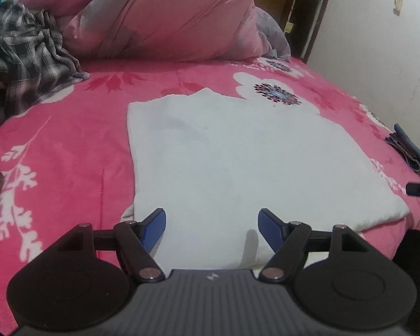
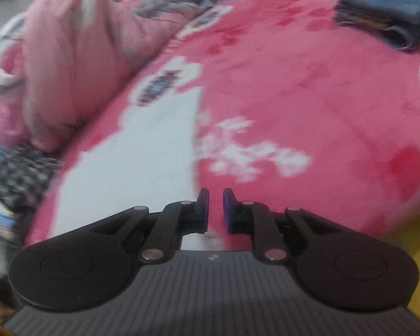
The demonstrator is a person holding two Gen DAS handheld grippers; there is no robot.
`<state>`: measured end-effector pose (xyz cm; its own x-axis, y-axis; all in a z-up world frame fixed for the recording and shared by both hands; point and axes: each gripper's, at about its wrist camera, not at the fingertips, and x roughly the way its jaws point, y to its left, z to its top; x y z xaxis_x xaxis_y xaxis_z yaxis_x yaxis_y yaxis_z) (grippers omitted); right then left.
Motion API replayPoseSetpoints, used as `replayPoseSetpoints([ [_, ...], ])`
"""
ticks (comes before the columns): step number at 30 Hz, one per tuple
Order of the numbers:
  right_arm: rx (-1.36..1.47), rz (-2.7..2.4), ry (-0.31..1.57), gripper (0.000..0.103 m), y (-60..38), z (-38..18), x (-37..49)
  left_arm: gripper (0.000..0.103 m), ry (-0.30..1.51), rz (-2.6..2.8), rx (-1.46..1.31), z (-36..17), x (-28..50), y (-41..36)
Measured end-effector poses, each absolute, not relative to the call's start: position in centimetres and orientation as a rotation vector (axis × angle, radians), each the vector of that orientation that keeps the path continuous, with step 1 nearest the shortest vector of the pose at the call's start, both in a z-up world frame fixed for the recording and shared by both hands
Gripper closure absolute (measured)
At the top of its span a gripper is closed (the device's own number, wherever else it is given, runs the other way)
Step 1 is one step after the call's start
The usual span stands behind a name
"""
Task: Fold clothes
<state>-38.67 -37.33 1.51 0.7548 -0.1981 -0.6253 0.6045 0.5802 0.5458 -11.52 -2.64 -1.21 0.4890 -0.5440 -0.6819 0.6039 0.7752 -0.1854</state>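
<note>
A white garment lies flat and partly folded on the pink flowered bedspread. My left gripper hovers over its near edge, fingers spread wide open with nothing between them. In the blurred right wrist view the white garment stretches away to the left. My right gripper sits at its right edge over the bedspread. Its blue-padded fingers are drawn almost together with only a narrow gap, and they hold nothing.
A crumpled plaid shirt lies at the far left beside a bulky pink quilt at the head of the bed. A folded blue stack rests near the bed's right edge by the white wall.
</note>
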Motion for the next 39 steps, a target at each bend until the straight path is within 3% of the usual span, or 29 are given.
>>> replayPoseSetpoints([
  [5,0.806,-0.358,0.601,0.092,-35.1,0.3,-35.7,0.029,0.795,-0.686,0.109,-1.7,-12.5,-2.5],
  [9,0.789,-0.466,0.654,0.095,-35.1,-0.3,-38.8,0.029,0.777,-0.665,0.126,-1.5,-13.0,-1.6],
  [17,0.722,-0.437,0.553,0.092,-33.7,2.5,-37.7,0.029,0.710,-0.658,0.177,-0.6,-14.0,-1.2],
  [22,0.712,-0.216,0.605,0.092,-31.1,0.5,-32.6,0.029,0.763,-0.652,0.168,-2.3,-14.5,-1.2],
  [26,0.737,-0.303,0.685,0.092,-31.2,-1.5,-34.4,0.029,0.800,-0.629,0.147,-2.8,-14.7,0.6],
  [32,0.830,-0.353,0.591,0.091,-31.3,-1.0,-37.7,0.029,0.775,-0.591,0.075,-1.7,-14.5,3.1],
  [39,0.717,-0.306,0.527,0.091,-29.3,0.4,-34.1,0.030,0.699,-0.581,0.057,-0.6,-14.1,1.7],
])
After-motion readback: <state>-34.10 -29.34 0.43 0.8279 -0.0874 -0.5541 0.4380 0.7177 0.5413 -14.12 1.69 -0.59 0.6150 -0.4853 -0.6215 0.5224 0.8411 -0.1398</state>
